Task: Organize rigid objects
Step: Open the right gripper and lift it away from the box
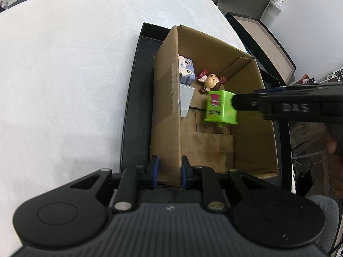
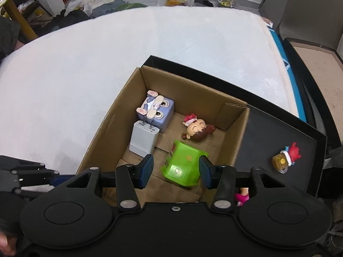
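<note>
Right wrist view: right gripper (image 2: 175, 172) above cardboard box (image 2: 235, 141), jaws apart, green toy (image 2: 182, 162) lying between them, pads not touching. Left gripper (image 1: 169, 172) clamped on box wall.

Left wrist view: the near wall of the open brown cardboard box (image 1: 165, 107) hides most of the lilac cube toy with a cartoon animal face (image 1: 187, 68) and the left part of the pale grey plastic charger block (image 1: 185, 100); the black right gripper arm (image 1: 289, 105) covers the right corner of the bright green plastic toy box (image 1: 218, 109). Right wrist view: a small pink object (image 2: 242, 197) shows only as a sliver behind the gripper body, kind not readable; the print on the green box's side is too blurred to read. Bottom left, a hand (image 2: 7, 244) is cut by the frame edge and blurred.
</note>
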Demonstrator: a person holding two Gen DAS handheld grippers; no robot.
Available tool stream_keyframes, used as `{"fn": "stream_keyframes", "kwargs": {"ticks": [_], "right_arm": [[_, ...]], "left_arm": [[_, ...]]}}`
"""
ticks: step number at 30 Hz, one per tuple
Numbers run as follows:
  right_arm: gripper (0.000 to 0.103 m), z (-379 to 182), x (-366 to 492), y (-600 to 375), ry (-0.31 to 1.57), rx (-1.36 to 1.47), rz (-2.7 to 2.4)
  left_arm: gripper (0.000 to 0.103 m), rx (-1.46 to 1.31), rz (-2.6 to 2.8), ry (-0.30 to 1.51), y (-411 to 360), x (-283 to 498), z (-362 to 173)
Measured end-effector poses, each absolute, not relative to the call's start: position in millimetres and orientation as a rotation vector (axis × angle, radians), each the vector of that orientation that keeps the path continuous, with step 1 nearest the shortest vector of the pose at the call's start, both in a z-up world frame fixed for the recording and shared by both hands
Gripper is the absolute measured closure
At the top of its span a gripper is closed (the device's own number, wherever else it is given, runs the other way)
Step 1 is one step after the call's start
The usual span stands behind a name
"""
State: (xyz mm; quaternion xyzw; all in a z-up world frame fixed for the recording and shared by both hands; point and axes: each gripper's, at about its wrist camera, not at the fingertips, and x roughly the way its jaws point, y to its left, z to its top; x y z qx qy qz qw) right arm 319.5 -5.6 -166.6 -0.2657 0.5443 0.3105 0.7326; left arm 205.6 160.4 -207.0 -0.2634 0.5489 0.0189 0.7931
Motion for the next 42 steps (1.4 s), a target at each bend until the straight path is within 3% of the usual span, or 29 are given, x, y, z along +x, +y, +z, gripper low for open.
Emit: {"fn": "stream_keyframes", "kwargs": {"ticks": [3, 7, 28, 42], "right_arm": [[0.055, -157, 319, -14, 1.190, -0.568, 0.688], [0.046, -144, 319, -24, 1.171, -0.550, 0.693], [0.031, -113, 323, -76, 1.110, -0.478, 0.683], [0.029, -120, 341, -124, 1.138, -0.391, 0.629]], "left_arm": [[0.084, -0.559, 0.042, 1.181, 160, 206, -206], [0.084, -0.557, 0.043, 1.182, 160, 206, -206], [0.086, -0.526, 0.072, 1.167, 154, 203, -200], [0.087, -0.517, 0.113, 1.156, 151, 201, -196]]}}
